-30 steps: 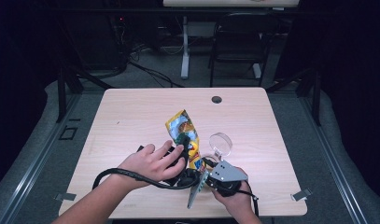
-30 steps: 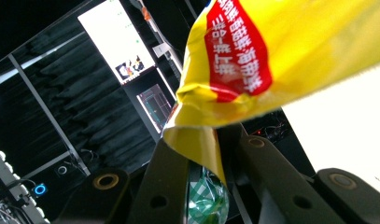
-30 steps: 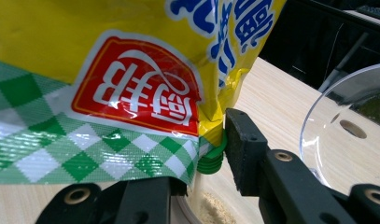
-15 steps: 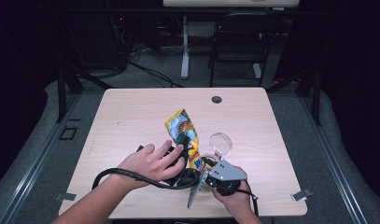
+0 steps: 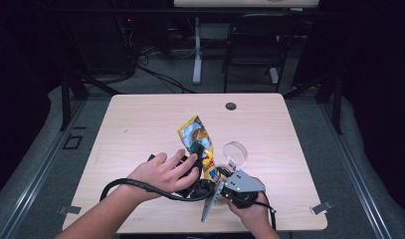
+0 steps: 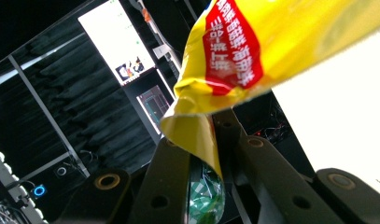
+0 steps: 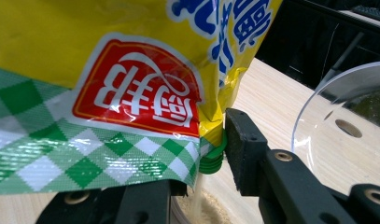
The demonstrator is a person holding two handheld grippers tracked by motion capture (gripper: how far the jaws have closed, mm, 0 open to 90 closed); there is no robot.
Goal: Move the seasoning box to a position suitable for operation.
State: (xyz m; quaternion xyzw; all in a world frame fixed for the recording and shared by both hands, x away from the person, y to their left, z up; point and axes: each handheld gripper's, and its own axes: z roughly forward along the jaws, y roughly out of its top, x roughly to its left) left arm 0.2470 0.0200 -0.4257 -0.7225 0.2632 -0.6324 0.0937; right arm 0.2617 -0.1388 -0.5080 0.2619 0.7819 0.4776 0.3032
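From the high view I find the pouch (image 5: 197, 142) tilted over the near middle of the table (image 5: 140, 119), its lower end lost among my hands. My left hand (image 5: 162, 172) covers most of the left gripper (image 5: 196, 155), so from above I cannot make out its jaws. In the left gripper view they stand nearly together, pinching a crumpled yellow fold of the pouch (image 6: 201, 135); the rest of it runs off the top edge.

The right gripper (image 5: 221, 175) sits under its grey plate (image 5: 242, 183), which hides the jaws from above. In the right gripper view the pouch (image 7: 108, 93) covers the left jaw's tip. A green cap (image 7: 212, 156) lies against the right jaw's pad, and the grip appears closed on it, though the far side is concealed.

A clear lid (image 5: 235, 153) stands just beside the pouch; its rim (image 7: 346, 126) is cut off at the right edge. Pale grains show below the cap, their container unclear.
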